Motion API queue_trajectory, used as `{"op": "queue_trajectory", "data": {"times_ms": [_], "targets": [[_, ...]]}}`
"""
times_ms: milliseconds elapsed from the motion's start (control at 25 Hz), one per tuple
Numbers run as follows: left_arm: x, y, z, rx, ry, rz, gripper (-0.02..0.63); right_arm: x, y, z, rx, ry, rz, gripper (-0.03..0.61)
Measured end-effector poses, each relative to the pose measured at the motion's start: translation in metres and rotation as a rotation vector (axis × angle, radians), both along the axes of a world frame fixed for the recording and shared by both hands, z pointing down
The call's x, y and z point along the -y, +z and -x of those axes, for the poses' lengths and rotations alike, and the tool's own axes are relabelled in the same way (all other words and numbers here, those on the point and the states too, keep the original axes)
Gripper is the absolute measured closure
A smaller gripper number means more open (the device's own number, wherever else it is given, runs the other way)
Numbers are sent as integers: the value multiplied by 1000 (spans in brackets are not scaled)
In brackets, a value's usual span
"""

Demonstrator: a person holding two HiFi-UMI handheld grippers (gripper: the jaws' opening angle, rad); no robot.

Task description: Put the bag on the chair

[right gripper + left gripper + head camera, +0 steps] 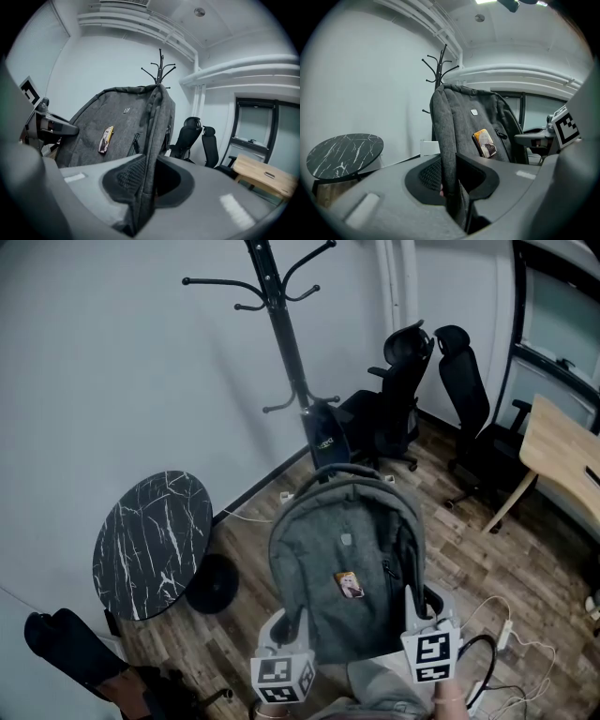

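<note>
Grey backpack (pixel 345 563) is held up in front of the person. Its long axis runs away from them, top end toward the coat rack (pixel 281 343), badge side facing the head camera. Left gripper (pixel 452 183) and right gripper (pixel 146 183) each pinch a side edge near the bottom. Office chairs (pixel 398 395) are well apart.

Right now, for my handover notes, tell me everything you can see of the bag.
The bag is a grey fabric backpack with a curved top handle, a small pale badge, a yellow picture tag and a dark zip on its front. It is held upright, bottom hidden. The left gripper and right gripper each clamp a side edge.
</note>
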State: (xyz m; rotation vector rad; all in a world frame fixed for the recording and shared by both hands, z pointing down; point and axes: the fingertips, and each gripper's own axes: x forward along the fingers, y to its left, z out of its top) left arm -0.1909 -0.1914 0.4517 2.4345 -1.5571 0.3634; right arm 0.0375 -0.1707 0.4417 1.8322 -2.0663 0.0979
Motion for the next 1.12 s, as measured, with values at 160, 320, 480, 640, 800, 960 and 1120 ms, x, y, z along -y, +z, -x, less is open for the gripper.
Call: {"op": "queue_trajectory", "data": {"times_ms": [160,320,480,640,800,960,1120], "targets": [[15,7,-5,8,-6,13,540,16,8,-4,3,-15,17,528],[29,15,-7,13,-13,24,540,32,17,-7,-1,-32,33,528],[43,22,-8,14,-23,40,540,48,25,-7,1,-60,51,528],[55,30,-9,14,-37,58,540,64,33,-8,-3,-84,67,528],[65,41,-10,18,-48,78,540,78,45,-8,-13,-119,86,528],[77,51,-11,22,-57,100,540,91,54,-9,-9,-148,103,528],[87,61,-14,25,-63,117,540,104,66,-11,-7,-158,121,528]]}}
